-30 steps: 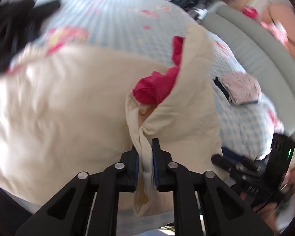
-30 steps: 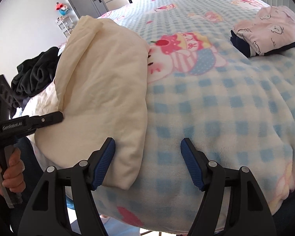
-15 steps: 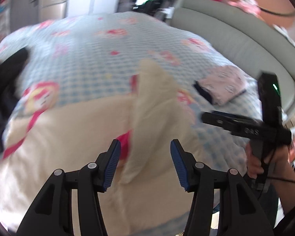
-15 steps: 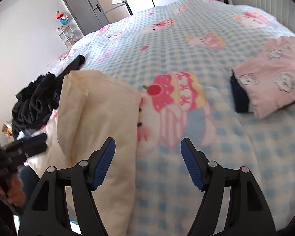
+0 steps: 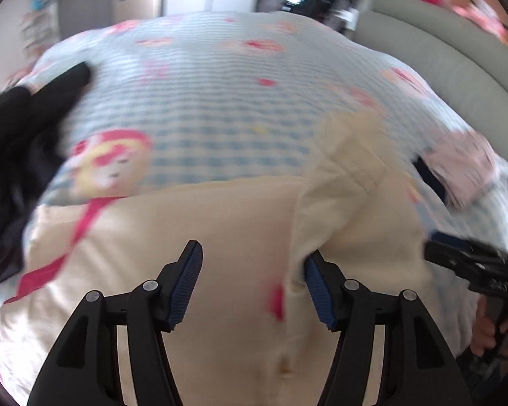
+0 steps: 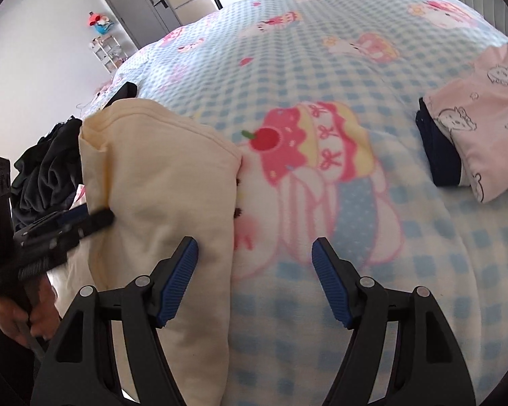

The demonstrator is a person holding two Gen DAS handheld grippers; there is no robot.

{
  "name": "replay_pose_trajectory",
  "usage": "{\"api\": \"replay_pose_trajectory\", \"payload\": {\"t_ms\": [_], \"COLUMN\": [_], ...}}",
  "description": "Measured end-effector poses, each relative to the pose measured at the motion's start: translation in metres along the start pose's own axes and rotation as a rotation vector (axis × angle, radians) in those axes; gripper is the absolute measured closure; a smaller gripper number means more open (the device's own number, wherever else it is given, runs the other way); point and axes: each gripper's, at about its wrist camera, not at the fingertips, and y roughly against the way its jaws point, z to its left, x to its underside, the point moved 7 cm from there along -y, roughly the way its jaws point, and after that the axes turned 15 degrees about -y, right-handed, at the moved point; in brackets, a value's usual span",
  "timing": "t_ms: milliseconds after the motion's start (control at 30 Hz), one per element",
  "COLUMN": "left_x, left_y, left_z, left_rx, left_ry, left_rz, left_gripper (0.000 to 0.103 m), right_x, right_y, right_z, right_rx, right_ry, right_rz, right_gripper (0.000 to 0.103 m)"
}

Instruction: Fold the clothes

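A cream garment (image 5: 220, 223) with pink trim lies on the checked blanket, its right part folded over (image 5: 355, 203). My left gripper (image 5: 254, 264) hovers just above it. Its jaws are opening, and no cloth is pinched between the pads. In the right wrist view the same cream garment (image 6: 159, 176) lies at the left as a folded panel. My right gripper (image 6: 255, 253) stands open over its right edge and the blanket, holding nothing. Each gripper shows in the other's view: the right gripper (image 5: 457, 260) and the left gripper (image 6: 67, 223).
A folded pink garment on a dark one (image 6: 484, 128) lies at the right of the bed. A pile of dark clothes (image 5: 13, 142) sits at the left. The blue checked blanket (image 6: 321, 50) covers the bed, with a grey headboard (image 5: 440, 54) beyond.
The left gripper let go of the cream fold, opened wide and drew back to the left. The fold now lies flat on the garment. The right gripper shifted along the bed, still open.
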Motion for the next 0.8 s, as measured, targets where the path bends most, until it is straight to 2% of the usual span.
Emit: {"api": "replay_pose_trajectory", "payload": {"t_ms": [100,167,300,400,433,467,533,600,633,700,733,800], "left_x": [-0.002,-0.004,-0.008,-0.017,-0.021,-0.025,-0.031,-0.030,-0.024,-0.009,-0.005,-0.009], "left_y": [0.013,0.021,0.024,0.030,0.031,0.023,0.001,-0.027,-0.045,-0.081,-0.092,-0.093], "left_z": [0.021,0.028,0.010,-0.020,-0.030,-0.038,-0.050,-0.052,-0.051,-0.050,-0.051,-0.053], "left_rx": [-0.050,-0.095,0.197,0.235,0.247,0.259,0.281,0.285,0.272,0.254,0.249,0.237], "left_ry": [0.073,0.079,0.137,0.032,0.000,-0.018,-0.027,-0.006,0.009,0.015,0.015,0.006], "left_rz": [-0.042,-0.069,-0.122,-0.189,-0.206,-0.191,-0.146,-0.072,-0.008,0.104,0.128,0.139], "left_gripper": [0.042,0.043,0.043,0.045,0.049,0.051,0.063,0.065,0.069,0.070,0.070,0.070], "right_x": [-0.003,-0.005,-0.014,-0.025,-0.029,-0.032,-0.034,-0.034,-0.034,-0.030,-0.026,-0.022], "right_y": [0.000,0.001,0.010,0.016,0.015,0.012,0.002,-0.015,-0.024,-0.044,-0.057,-0.072], "right_z": [0.000,0.003,0.008,0.017,0.022,0.027,0.037,0.043,0.043,0.033,0.025,0.014], "right_rx": [0.014,0.017,-0.018,-0.081,-0.094,-0.098,-0.089,-0.077,-0.053,0.059,0.108,0.135], "right_ry": [0.005,0.012,-0.004,-0.005,0.007,0.023,0.055,0.071,0.078,0.096,0.095,0.067], "right_rz": [-0.013,-0.020,-0.046,-0.064,-0.063,-0.059,-0.039,0.003,0.013,0.020,0.040,0.057], "right_gripper": [0.032,0.032,0.032,0.032,0.032,0.032,0.032,0.032,0.033,0.033,0.033,0.033]}}
